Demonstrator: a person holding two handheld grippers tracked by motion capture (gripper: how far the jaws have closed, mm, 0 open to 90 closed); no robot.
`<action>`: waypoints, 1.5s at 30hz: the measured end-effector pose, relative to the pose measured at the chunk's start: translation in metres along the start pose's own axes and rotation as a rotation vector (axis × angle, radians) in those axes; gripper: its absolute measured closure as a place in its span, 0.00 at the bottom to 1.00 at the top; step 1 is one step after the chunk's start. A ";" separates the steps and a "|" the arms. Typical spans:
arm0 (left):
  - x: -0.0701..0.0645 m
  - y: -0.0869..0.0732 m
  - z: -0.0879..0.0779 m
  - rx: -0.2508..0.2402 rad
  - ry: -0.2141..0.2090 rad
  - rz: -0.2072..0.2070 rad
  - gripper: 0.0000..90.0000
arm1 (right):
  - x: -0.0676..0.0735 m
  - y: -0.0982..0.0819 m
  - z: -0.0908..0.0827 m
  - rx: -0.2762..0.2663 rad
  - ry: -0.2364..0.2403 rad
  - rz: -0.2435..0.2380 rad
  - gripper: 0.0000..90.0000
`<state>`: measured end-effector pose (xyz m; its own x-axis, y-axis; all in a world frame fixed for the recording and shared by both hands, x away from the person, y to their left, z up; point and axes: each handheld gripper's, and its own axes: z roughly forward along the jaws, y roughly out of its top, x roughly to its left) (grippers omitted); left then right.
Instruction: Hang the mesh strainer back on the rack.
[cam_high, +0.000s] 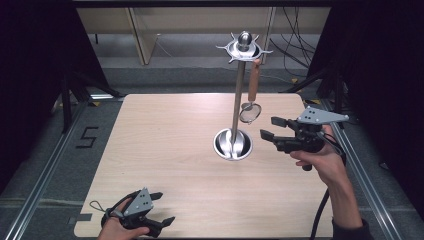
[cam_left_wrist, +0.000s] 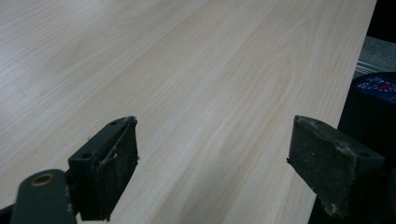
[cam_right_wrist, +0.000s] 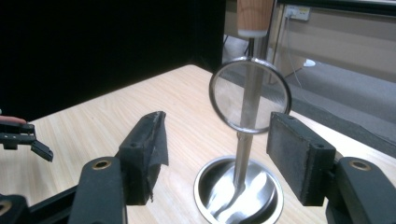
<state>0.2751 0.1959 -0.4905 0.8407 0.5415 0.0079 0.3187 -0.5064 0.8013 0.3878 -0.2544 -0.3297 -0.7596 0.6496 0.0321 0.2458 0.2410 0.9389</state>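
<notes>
A metal utensil stand (cam_high: 238, 100) rises from a round dish base (cam_high: 233, 144) at the table's middle right. From its hooked crown (cam_high: 244, 47) hangs a small round mesh strainer (cam_high: 250, 112) by a wooden handle (cam_high: 254, 80). My right gripper (cam_high: 268, 127) is open just right of the base, below the strainer, with nothing between its jaws. In the right gripper view the strainer (cam_right_wrist: 250, 95) hangs ahead of the open gripper (cam_right_wrist: 217, 149), in front of the pole (cam_right_wrist: 243, 154). My left gripper (cam_high: 166, 207) is open and low at the table's front left, over bare wood (cam_left_wrist: 187, 70).
The light wooden table (cam_high: 170, 150) has metal rails (cam_high: 45, 170) along both sides and black curtains beyond them. Cables (cam_high: 295, 45) lie on the floor behind. The left gripper (cam_right_wrist: 21, 135) shows far off in the right gripper view.
</notes>
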 end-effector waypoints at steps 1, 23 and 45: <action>-0.001 0.000 0.000 0.002 -0.013 -0.017 0.17 | 0.001 -0.002 0.001 -0.001 0.007 0.010 0.42; -0.001 0.000 0.000 -0.017 0.002 -0.015 0.17 | 0.005 -0.031 0.009 0.126 0.007 -0.001 0.42; -0.002 -0.001 -0.001 -0.013 0.008 -0.007 0.17 | 0.017 -0.063 0.019 0.189 0.024 -0.003 0.39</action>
<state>0.2726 0.1958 -0.4912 0.8349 0.5504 0.0069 0.3189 -0.4939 0.8089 0.3708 -0.2446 -0.3945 -0.7743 0.6316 0.0395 0.3501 0.3756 0.8581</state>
